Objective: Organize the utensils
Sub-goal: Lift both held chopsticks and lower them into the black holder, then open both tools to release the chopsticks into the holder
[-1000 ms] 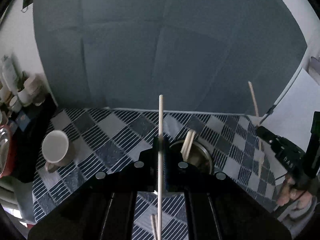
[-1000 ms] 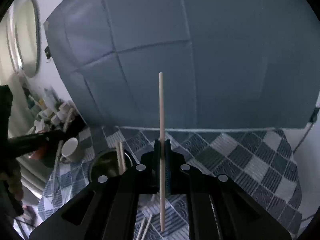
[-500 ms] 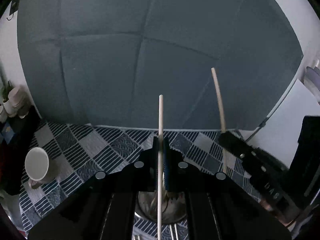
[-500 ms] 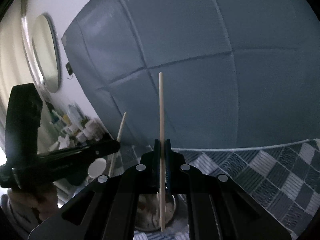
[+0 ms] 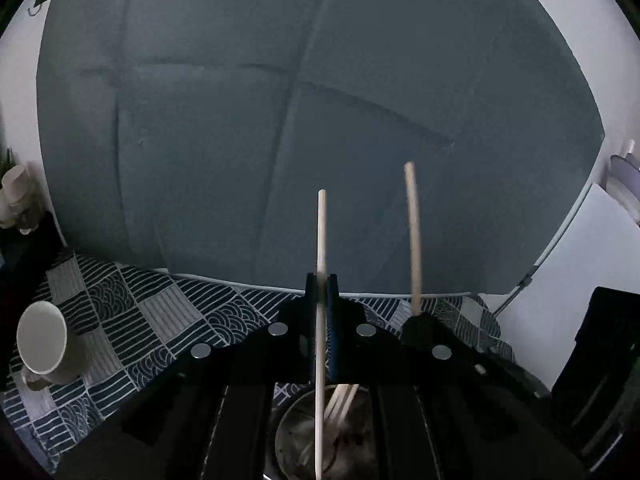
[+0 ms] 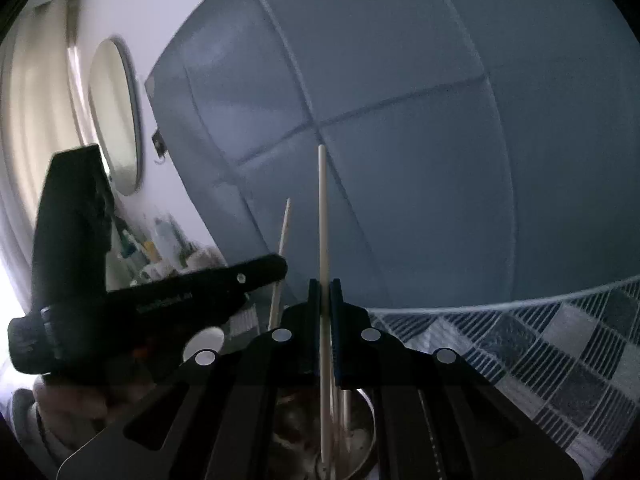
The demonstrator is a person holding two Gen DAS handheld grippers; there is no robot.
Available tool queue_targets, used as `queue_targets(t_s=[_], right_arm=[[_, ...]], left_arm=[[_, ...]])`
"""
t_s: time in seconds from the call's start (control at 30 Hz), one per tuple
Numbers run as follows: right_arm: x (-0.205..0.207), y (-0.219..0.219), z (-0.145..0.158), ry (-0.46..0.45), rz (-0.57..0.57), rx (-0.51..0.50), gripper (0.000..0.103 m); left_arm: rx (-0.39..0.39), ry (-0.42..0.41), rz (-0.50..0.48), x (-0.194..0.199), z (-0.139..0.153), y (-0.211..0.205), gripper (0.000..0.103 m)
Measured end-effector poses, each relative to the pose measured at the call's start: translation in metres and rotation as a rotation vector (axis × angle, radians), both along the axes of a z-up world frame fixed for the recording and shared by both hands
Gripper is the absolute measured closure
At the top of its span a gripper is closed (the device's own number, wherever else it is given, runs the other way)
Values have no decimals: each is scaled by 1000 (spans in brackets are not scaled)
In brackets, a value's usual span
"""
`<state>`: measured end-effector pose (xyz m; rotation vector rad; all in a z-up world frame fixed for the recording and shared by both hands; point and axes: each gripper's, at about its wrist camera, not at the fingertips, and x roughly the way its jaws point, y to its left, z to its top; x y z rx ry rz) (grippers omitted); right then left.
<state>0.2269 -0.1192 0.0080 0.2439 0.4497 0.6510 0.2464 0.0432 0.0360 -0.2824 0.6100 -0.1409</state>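
Gripping one wooden chopstick each, your two grippers stand over the metal utensil holder (image 5: 332, 432). Your left gripper (image 5: 321, 300) has its jaws pinched tight on its chopstick (image 5: 321, 240), which runs upright between them, its lower end reaching down into the holder's mouth. Your right gripper (image 6: 324, 304) is clamped the same way on the right-hand chopstick (image 6: 323, 216), whose tip sits low inside the holder (image 6: 360, 440).

Your left wrist view alone shows the white mug (image 5: 42, 338) standing on the patterned blue-and-grey tablecloth (image 5: 152, 320), well apart from the holder, and several chopsticks already leaning inside the holder (image 5: 340, 400). It also catches the right gripper's chopstick (image 5: 413, 236) rising just beside your own, tilted slightly.

Your right wrist view alone shows the left gripper's body from the side (image 6: 160, 300), your hand (image 6: 68, 404) beneath it, an oval mirror (image 6: 116, 116) on the wall, and blurred clutter on a shelf behind. The checked cloth (image 6: 560, 360) spreads to the right there.
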Motion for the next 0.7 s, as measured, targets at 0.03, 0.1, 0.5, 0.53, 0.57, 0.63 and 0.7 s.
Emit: queue_targets(t_s=[0.03, 0.1, 0.5, 0.53, 0.57, 0.63, 0.7], right_arm=[[-1, 3, -5, -3, -1, -5, 98], [-3, 5, -12, -3, 1, -17, 98], [-17, 9, -42, 25, -10, -62, 98], [-18, 8, -42, 19, -22, -69, 98], [-19, 7, -41, 20, -28, -72, 98], [-21, 4, -40, 27, -43, -71, 98], [-23, 2, -38, 26, -58, -81, 98]], left_arm=[[-2, -1, 1, -1, -4, 1, 98], [-4, -14, 11, -3, -11, 4, 98], [-9, -42, -12, -20, -32, 6, 98], [-12, -42, -11, -21, -32, 6, 98], [-22, -44, -17, -22, -31, 6, 98], [-36, -58, -21, -24, -30, 7, 98], [-31, -52, -30, -25, -28, 6, 98]])
